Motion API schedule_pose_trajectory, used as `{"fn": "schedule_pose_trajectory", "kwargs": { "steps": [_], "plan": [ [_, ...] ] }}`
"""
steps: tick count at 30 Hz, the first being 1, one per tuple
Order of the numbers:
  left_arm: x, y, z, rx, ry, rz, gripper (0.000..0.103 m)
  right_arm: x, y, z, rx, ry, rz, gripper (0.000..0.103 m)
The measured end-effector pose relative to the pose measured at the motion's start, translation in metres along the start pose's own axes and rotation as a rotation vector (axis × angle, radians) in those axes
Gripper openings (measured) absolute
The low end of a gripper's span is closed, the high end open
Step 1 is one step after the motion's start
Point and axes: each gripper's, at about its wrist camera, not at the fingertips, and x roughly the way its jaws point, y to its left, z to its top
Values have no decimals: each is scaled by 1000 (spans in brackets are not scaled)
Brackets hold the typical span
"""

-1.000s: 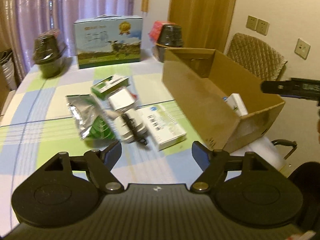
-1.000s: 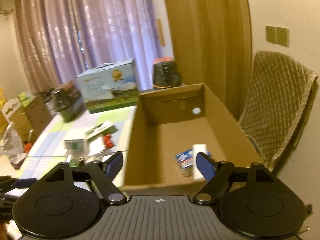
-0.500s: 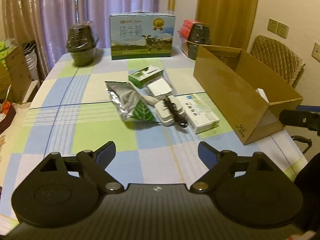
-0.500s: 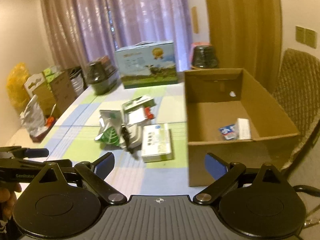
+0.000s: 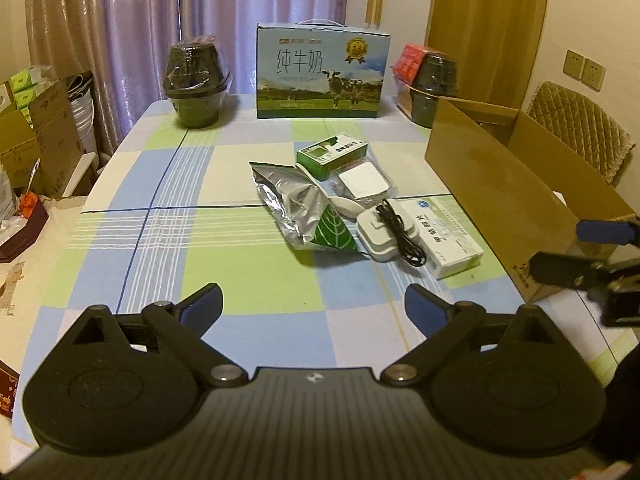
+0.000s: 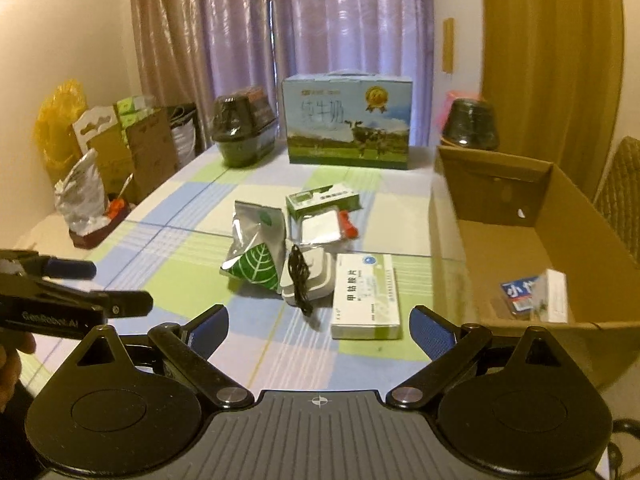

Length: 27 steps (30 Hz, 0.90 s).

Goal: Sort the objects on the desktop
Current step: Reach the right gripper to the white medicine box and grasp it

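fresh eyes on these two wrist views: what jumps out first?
A heap of small items mid-table: a silver pouch with a green leaf, a white charger with black cable and a white medicine box. To their right stands an open cardboard box with a couple of items already inside. Both the left gripper and the right gripper hang near the table edge, jaws open and empty.

Checked tablecloth (image 5: 192,208): blue, green, cream squares, thin white stripes.
Silver foil pouch (image 5: 298,210): green corner, white leaf pattern.
Flat medicine box (image 6: 366,295): white, green edge, dark lettering.
Small carton (image 5: 332,153): green and white.
White plastic adapter (image 5: 378,236), black cable on top.
Open cardboard box (image 6: 504,184): plain brown.
Milk carton case (image 5: 322,74): blue sky, green meadow, black-and-white cow.
Curtains (image 5: 160,20): purple.
Gripper fingertips (image 5: 208,303): blue pads, black arms.
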Motion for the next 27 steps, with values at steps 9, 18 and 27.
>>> {"fn": "schedule_pose_trajectory", "kwargs": {
  "steps": [9, 18, 27],
  "plan": [
    [29, 16, 6, 22, 17, 8, 98, 60, 2, -9, -67, 62, -48, 94],
    [60, 24, 4, 29, 51, -14, 98, 115, -4, -14, -132, 105, -177, 74],
    [75, 26, 1, 12, 65, -36, 98, 155, -13, -15, -163, 145, -250, 74]
  ]
}}
